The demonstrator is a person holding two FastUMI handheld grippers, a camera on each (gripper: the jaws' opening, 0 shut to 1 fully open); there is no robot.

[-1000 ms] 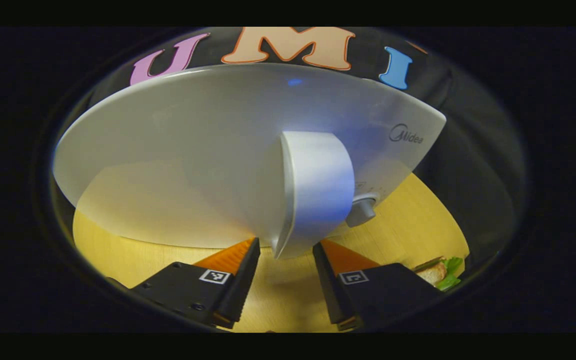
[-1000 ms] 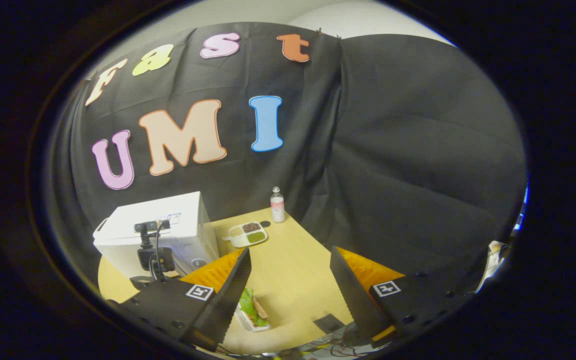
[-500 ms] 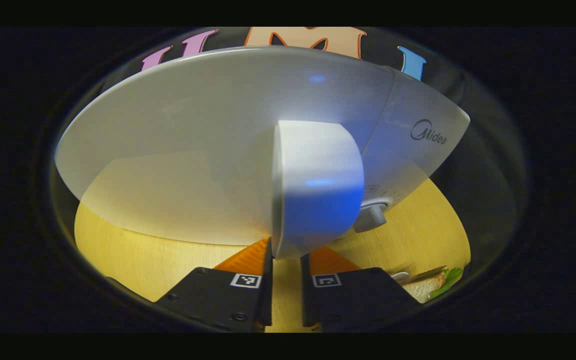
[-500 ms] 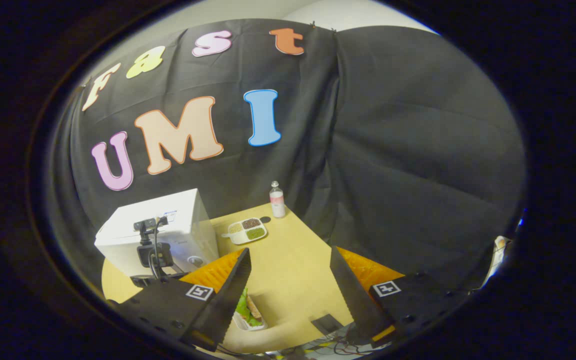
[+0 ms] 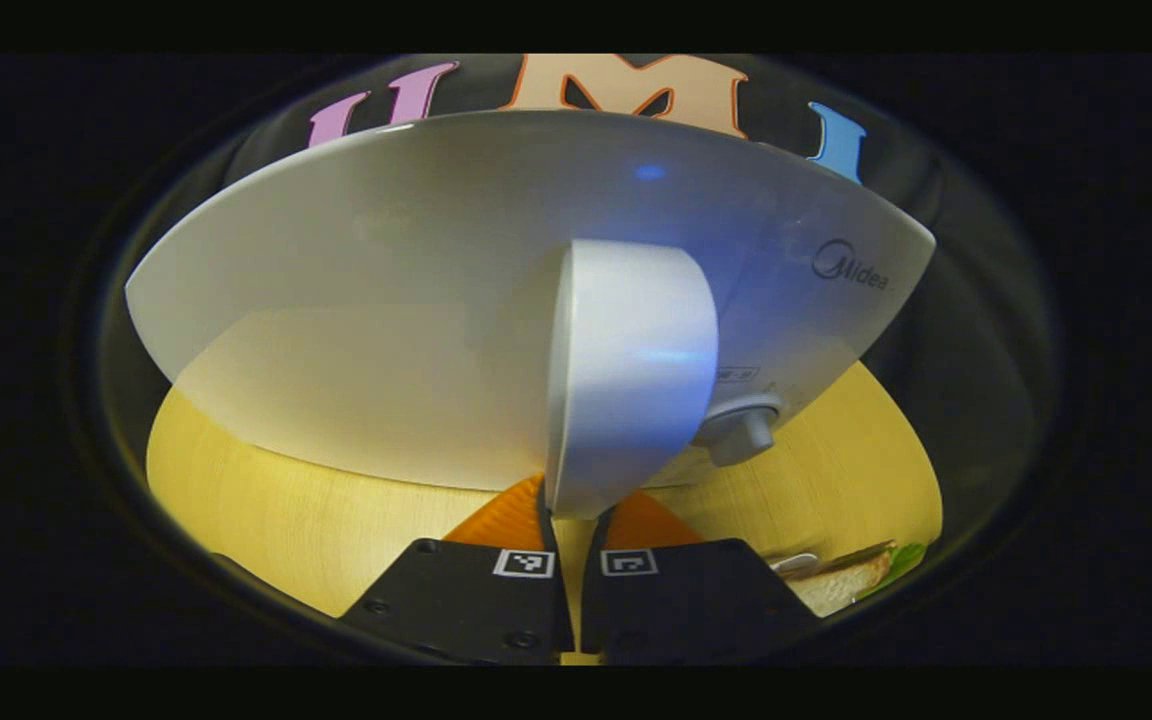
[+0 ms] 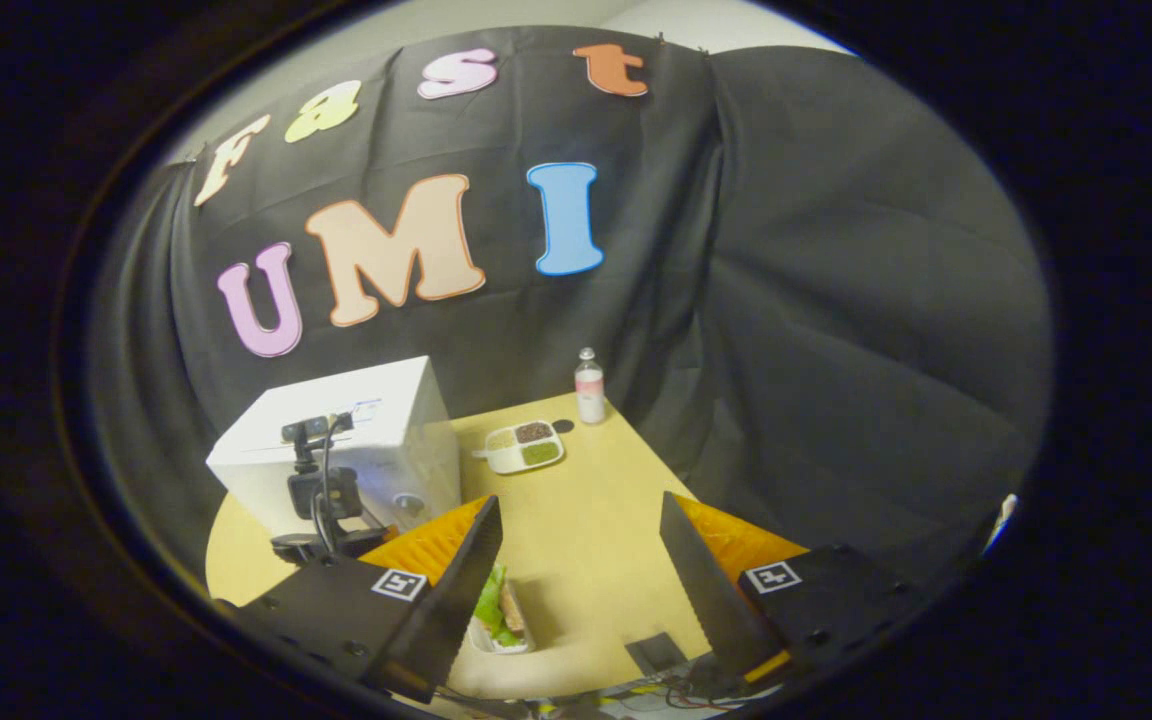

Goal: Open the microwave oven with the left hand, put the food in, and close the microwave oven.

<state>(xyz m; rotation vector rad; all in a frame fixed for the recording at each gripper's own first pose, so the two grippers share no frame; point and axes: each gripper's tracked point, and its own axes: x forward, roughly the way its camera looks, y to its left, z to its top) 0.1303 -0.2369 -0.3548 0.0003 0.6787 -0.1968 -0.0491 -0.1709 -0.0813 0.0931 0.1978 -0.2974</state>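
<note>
One microwave oven (image 6: 336, 450), white, with one door handle (image 5: 626, 370) and one round knob (image 5: 741, 432). One sandwich (image 6: 501, 610) on one small tray. One divided dish (image 6: 526, 447) holding three fillings. One bottle (image 6: 589, 385). One wooden table (image 6: 586, 530). Two grippers: left gripper (image 5: 571, 520), right gripper (image 6: 581, 560). One small dark flat item (image 6: 658, 652) near the table edge.

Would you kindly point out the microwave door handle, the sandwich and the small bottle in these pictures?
door handle (image 5: 631, 370), left gripper view, on its broad curved face.
sandwich (image 6: 501, 612), right gripper view, on the green filling between the bread.
small bottle (image 6: 589, 388), right gripper view, on its labelled body.
</note>
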